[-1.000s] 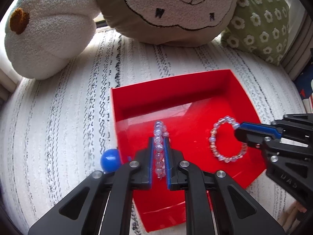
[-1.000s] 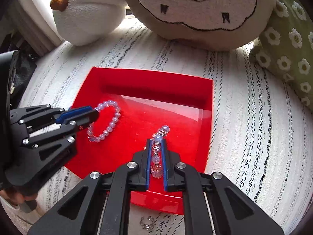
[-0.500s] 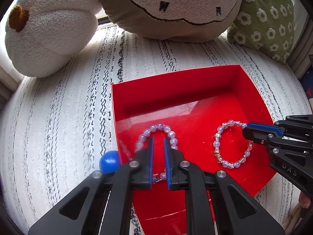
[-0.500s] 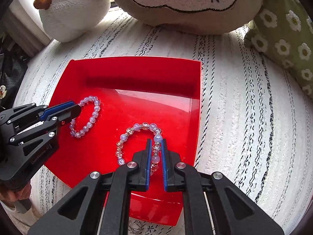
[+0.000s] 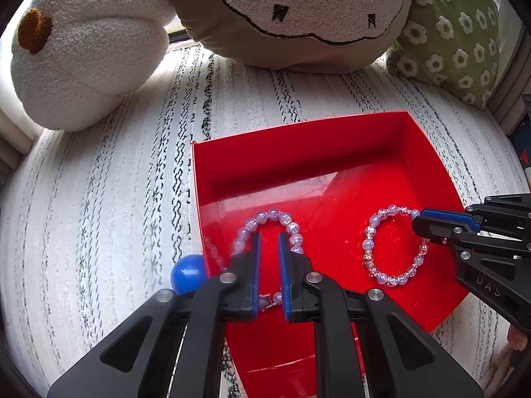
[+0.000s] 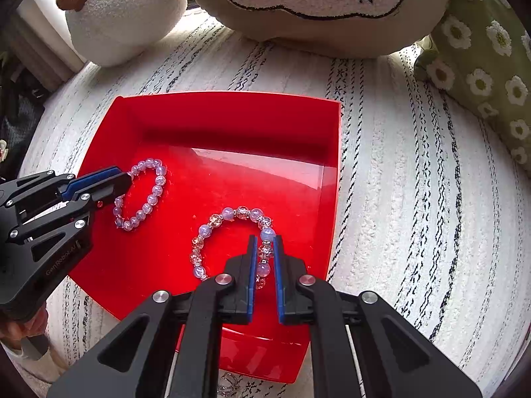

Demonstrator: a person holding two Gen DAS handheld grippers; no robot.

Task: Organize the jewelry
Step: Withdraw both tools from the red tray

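Left gripper [image 5: 267, 237] in front of me, jaws slightly parted, straddling near side of pale purple bracelet [image 5: 272, 219] lying in red tray [image 5: 298, 152]. Second bracelet [image 5: 368, 248], purple and clear beads, lies further right in same tray; right gripper [image 5: 419, 224] tip at its far right edge. Blue ball [image 5: 187, 272] against tray's left wall, outside, on striped white rug [image 5: 99, 199]. Sheep cushion [image 5: 298, 13] beyond.

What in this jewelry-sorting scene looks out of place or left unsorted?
Both bracelets lie flat in the red tray. Two things sit outside it on the striped cover: a blue ball against the tray's left wall, and a small silver ring just off its near edge, which looks like unsorted jewelry.
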